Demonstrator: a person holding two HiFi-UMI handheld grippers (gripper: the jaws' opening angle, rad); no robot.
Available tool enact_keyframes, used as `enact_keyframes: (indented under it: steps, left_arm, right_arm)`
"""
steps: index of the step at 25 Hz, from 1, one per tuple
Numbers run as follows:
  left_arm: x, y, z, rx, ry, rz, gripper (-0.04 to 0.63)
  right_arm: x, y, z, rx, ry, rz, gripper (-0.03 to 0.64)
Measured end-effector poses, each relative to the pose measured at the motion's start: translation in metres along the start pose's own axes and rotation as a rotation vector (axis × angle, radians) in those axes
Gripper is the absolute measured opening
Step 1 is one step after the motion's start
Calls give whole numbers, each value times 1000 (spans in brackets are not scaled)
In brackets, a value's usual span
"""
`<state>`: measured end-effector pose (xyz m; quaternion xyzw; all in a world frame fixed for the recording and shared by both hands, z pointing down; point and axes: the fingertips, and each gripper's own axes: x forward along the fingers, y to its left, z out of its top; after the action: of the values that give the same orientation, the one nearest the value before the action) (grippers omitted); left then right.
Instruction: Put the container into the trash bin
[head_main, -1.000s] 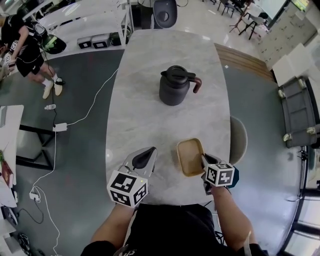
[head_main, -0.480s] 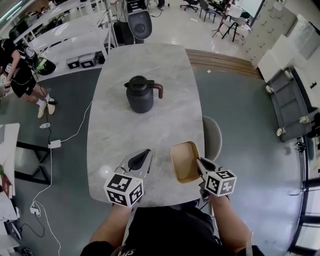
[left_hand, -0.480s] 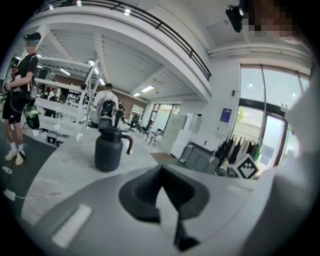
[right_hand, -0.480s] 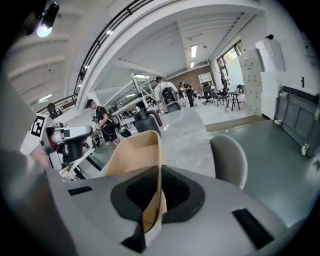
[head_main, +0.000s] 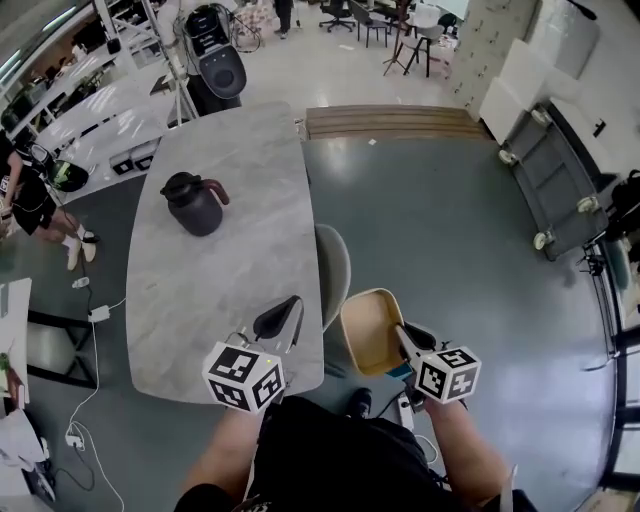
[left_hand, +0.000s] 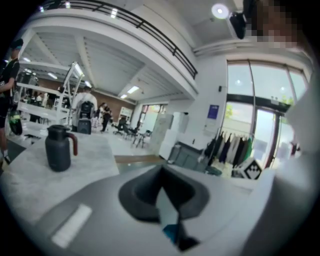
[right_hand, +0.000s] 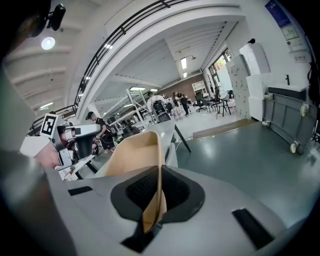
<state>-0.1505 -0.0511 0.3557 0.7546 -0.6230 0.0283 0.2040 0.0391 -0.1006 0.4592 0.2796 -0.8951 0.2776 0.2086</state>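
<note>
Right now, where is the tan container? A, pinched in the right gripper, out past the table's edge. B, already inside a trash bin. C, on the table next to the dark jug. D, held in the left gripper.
A: the right gripper is shut on the wall of the container, and the head view shows it held beyond the edge of the table, with no bin in sight.

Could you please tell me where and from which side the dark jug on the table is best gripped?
Probably its reddish handle: it juts clear of the upright jug, whose round body looks too wide for jaws. Approach from the handle's side.
</note>
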Motion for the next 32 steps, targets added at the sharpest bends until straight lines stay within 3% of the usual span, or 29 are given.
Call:
enact_keyframes:
  steps: [7,19,26,32]
  left_arm:
    - [56,-75,-17,0,70,-120,8]
    - [138,-165,-95,-23,239,-343,8]
    - [163,-183,-139,13,317,-370,8]
    - [196,-185,-184,8,368,-361,8]
  right_arm:
    - [-54,-78,-14,102,-44,-103,12]
    - [-97,-136,-72,251,-37,-247,12]
    - [-94,-170,-132,344,2,-281,12]
    - [-64,-212,-159,385,-6,-299,12]
